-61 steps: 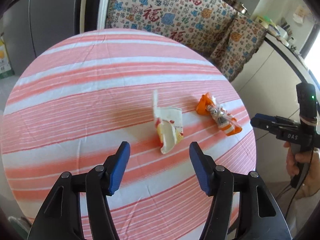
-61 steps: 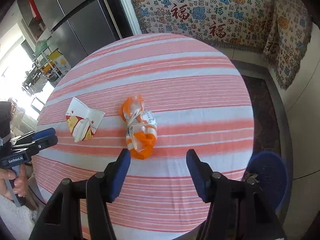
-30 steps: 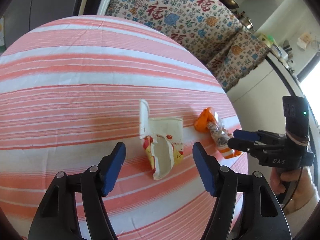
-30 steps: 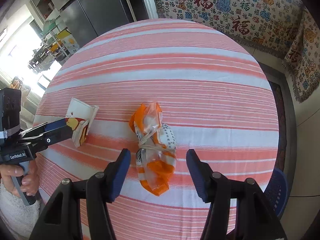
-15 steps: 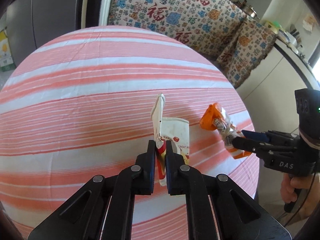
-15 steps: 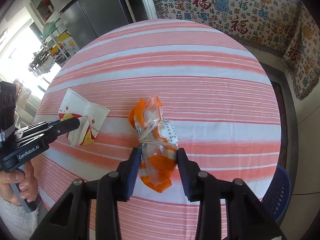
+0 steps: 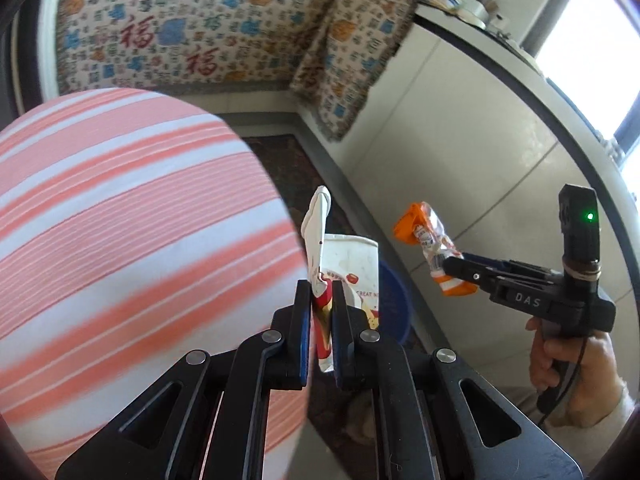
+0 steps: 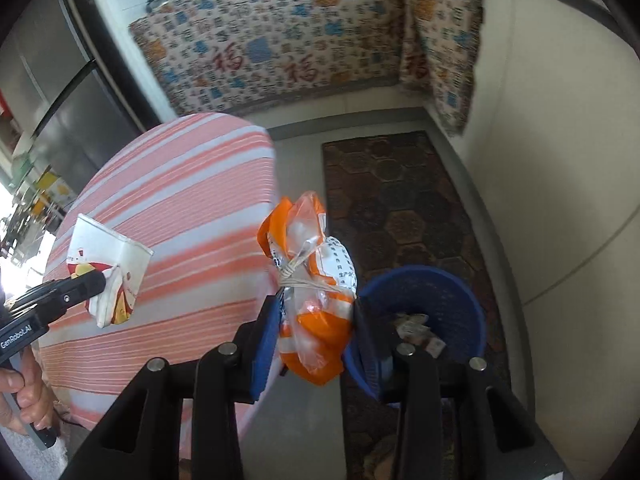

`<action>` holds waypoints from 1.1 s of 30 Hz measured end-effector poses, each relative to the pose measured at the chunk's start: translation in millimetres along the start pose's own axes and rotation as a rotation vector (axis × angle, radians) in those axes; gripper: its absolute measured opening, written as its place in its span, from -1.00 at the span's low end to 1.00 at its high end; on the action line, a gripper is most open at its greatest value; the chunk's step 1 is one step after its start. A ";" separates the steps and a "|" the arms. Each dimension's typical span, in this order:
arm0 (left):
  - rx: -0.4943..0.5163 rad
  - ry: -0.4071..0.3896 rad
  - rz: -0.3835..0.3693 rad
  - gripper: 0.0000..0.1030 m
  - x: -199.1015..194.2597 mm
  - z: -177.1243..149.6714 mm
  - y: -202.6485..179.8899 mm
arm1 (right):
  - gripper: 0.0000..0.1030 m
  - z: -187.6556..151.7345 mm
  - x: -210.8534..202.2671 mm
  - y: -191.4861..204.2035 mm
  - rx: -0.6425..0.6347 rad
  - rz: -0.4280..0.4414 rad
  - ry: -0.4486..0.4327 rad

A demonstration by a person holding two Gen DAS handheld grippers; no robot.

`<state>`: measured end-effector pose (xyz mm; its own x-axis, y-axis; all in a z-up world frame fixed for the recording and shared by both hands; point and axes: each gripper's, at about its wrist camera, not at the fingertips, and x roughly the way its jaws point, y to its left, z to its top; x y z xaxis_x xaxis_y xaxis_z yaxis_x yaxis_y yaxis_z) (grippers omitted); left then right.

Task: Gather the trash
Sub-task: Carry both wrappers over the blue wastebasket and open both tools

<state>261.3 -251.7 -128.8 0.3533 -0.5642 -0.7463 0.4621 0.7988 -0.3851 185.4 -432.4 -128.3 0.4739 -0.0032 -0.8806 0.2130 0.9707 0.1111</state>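
My left gripper (image 7: pixel 321 292) is shut on a flattened white paper cup with red and yellow print (image 7: pixel 344 264); it holds the cup in the air past the table's edge. The cup also shows in the right wrist view (image 8: pixel 108 268). My right gripper (image 8: pixel 316 308) is shut on a tied orange and clear plastic bag (image 8: pixel 312 280), also lifted off the table, to the left of a blue basket bin (image 8: pixel 436 304) on the floor. The bag also shows in the left wrist view (image 7: pixel 432 244), held by the right gripper (image 7: pixel 448 264). The bin (image 7: pixel 394 296) shows partly behind the cup.
The round table with its pink-striped cloth (image 7: pixel 120 240) is at the left, also in the right wrist view (image 8: pixel 180 208). A dark patterned mat (image 8: pixel 400 200) lies on the floor. A patterned cloth (image 8: pixel 280 40) covers the cabinets behind. The bin holds some scraps (image 8: pixel 416 328).
Both grippers closed on their pieces of trash, lifted them off the table and swung right, off the table's edge toward the blue bin.
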 end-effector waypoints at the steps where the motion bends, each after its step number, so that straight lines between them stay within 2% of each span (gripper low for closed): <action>1: 0.012 0.015 -0.014 -0.87 13.4 2.0 -14.5 | -0.26 -4.7 0.4 -16.6 0.036 -0.012 0.002; 4: 0.041 0.075 -0.057 -0.87 59.6 3.3 -50.3 | -0.26 -16.2 8.7 -66.0 0.142 -0.032 0.008; 7: 0.064 0.123 -0.066 -0.87 100.7 2.1 -72.8 | -0.26 -27.3 21.8 -96.8 0.218 -0.036 0.017; 16: 0.123 0.200 -0.055 -0.83 176.2 -3.5 -96.3 | -0.22 -40.8 73.3 -159.1 0.377 0.014 0.035; 17: 0.130 0.211 -0.042 -0.63 181.2 -5.4 -95.6 | -0.20 -41.4 80.1 -163.6 0.394 0.024 0.038; 18: 0.133 0.226 -0.036 -0.11 188.4 -6.4 -95.0 | -0.18 -42.4 86.3 -169.0 0.405 0.032 0.041; 19: 0.130 0.231 -0.032 0.15 194.8 -6.0 -96.2 | -0.03 -42.8 93.2 -173.0 0.412 0.044 0.047; 20: 0.124 0.225 -0.019 0.47 196.6 -6.5 -95.0 | 0.21 -43.7 98.8 -178.1 0.425 0.041 0.047; 23: 0.135 0.213 0.030 0.55 193.2 -8.9 -97.1 | 0.28 -47.2 100.6 -190.2 0.456 0.012 0.030; 25: 0.158 0.197 0.050 0.68 183.9 -8.4 -101.2 | 0.28 -49.1 95.5 -195.7 0.475 -0.001 0.018; 27: 0.196 0.162 0.095 0.92 161.8 -11.5 -108.4 | 0.29 -50.0 82.3 -196.1 0.466 -0.028 -0.002; 28: 0.211 0.146 0.104 0.97 151.1 -15.2 -111.1 | 0.30 -51.0 72.5 -193.3 0.448 -0.045 -0.014; 30: 0.244 0.144 0.114 0.99 127.9 -22.2 -117.2 | 0.56 -54.3 49.9 -183.1 0.404 -0.077 -0.038; 32: 0.268 0.183 0.149 0.99 108.7 -31.9 -121.6 | 0.94 -61.8 24.7 -168.2 0.362 -0.130 -0.049; 33: 0.279 0.180 0.170 0.99 94.3 -41.2 -125.0 | 1.00 -68.2 11.7 -159.2 0.339 -0.151 -0.051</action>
<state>203.4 -396.2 -173.3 0.3073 -0.3625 -0.8799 0.6216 0.7766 -0.1029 98.7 -570.6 -187.7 0.4558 -0.1609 -0.8754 0.5504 0.8239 0.1352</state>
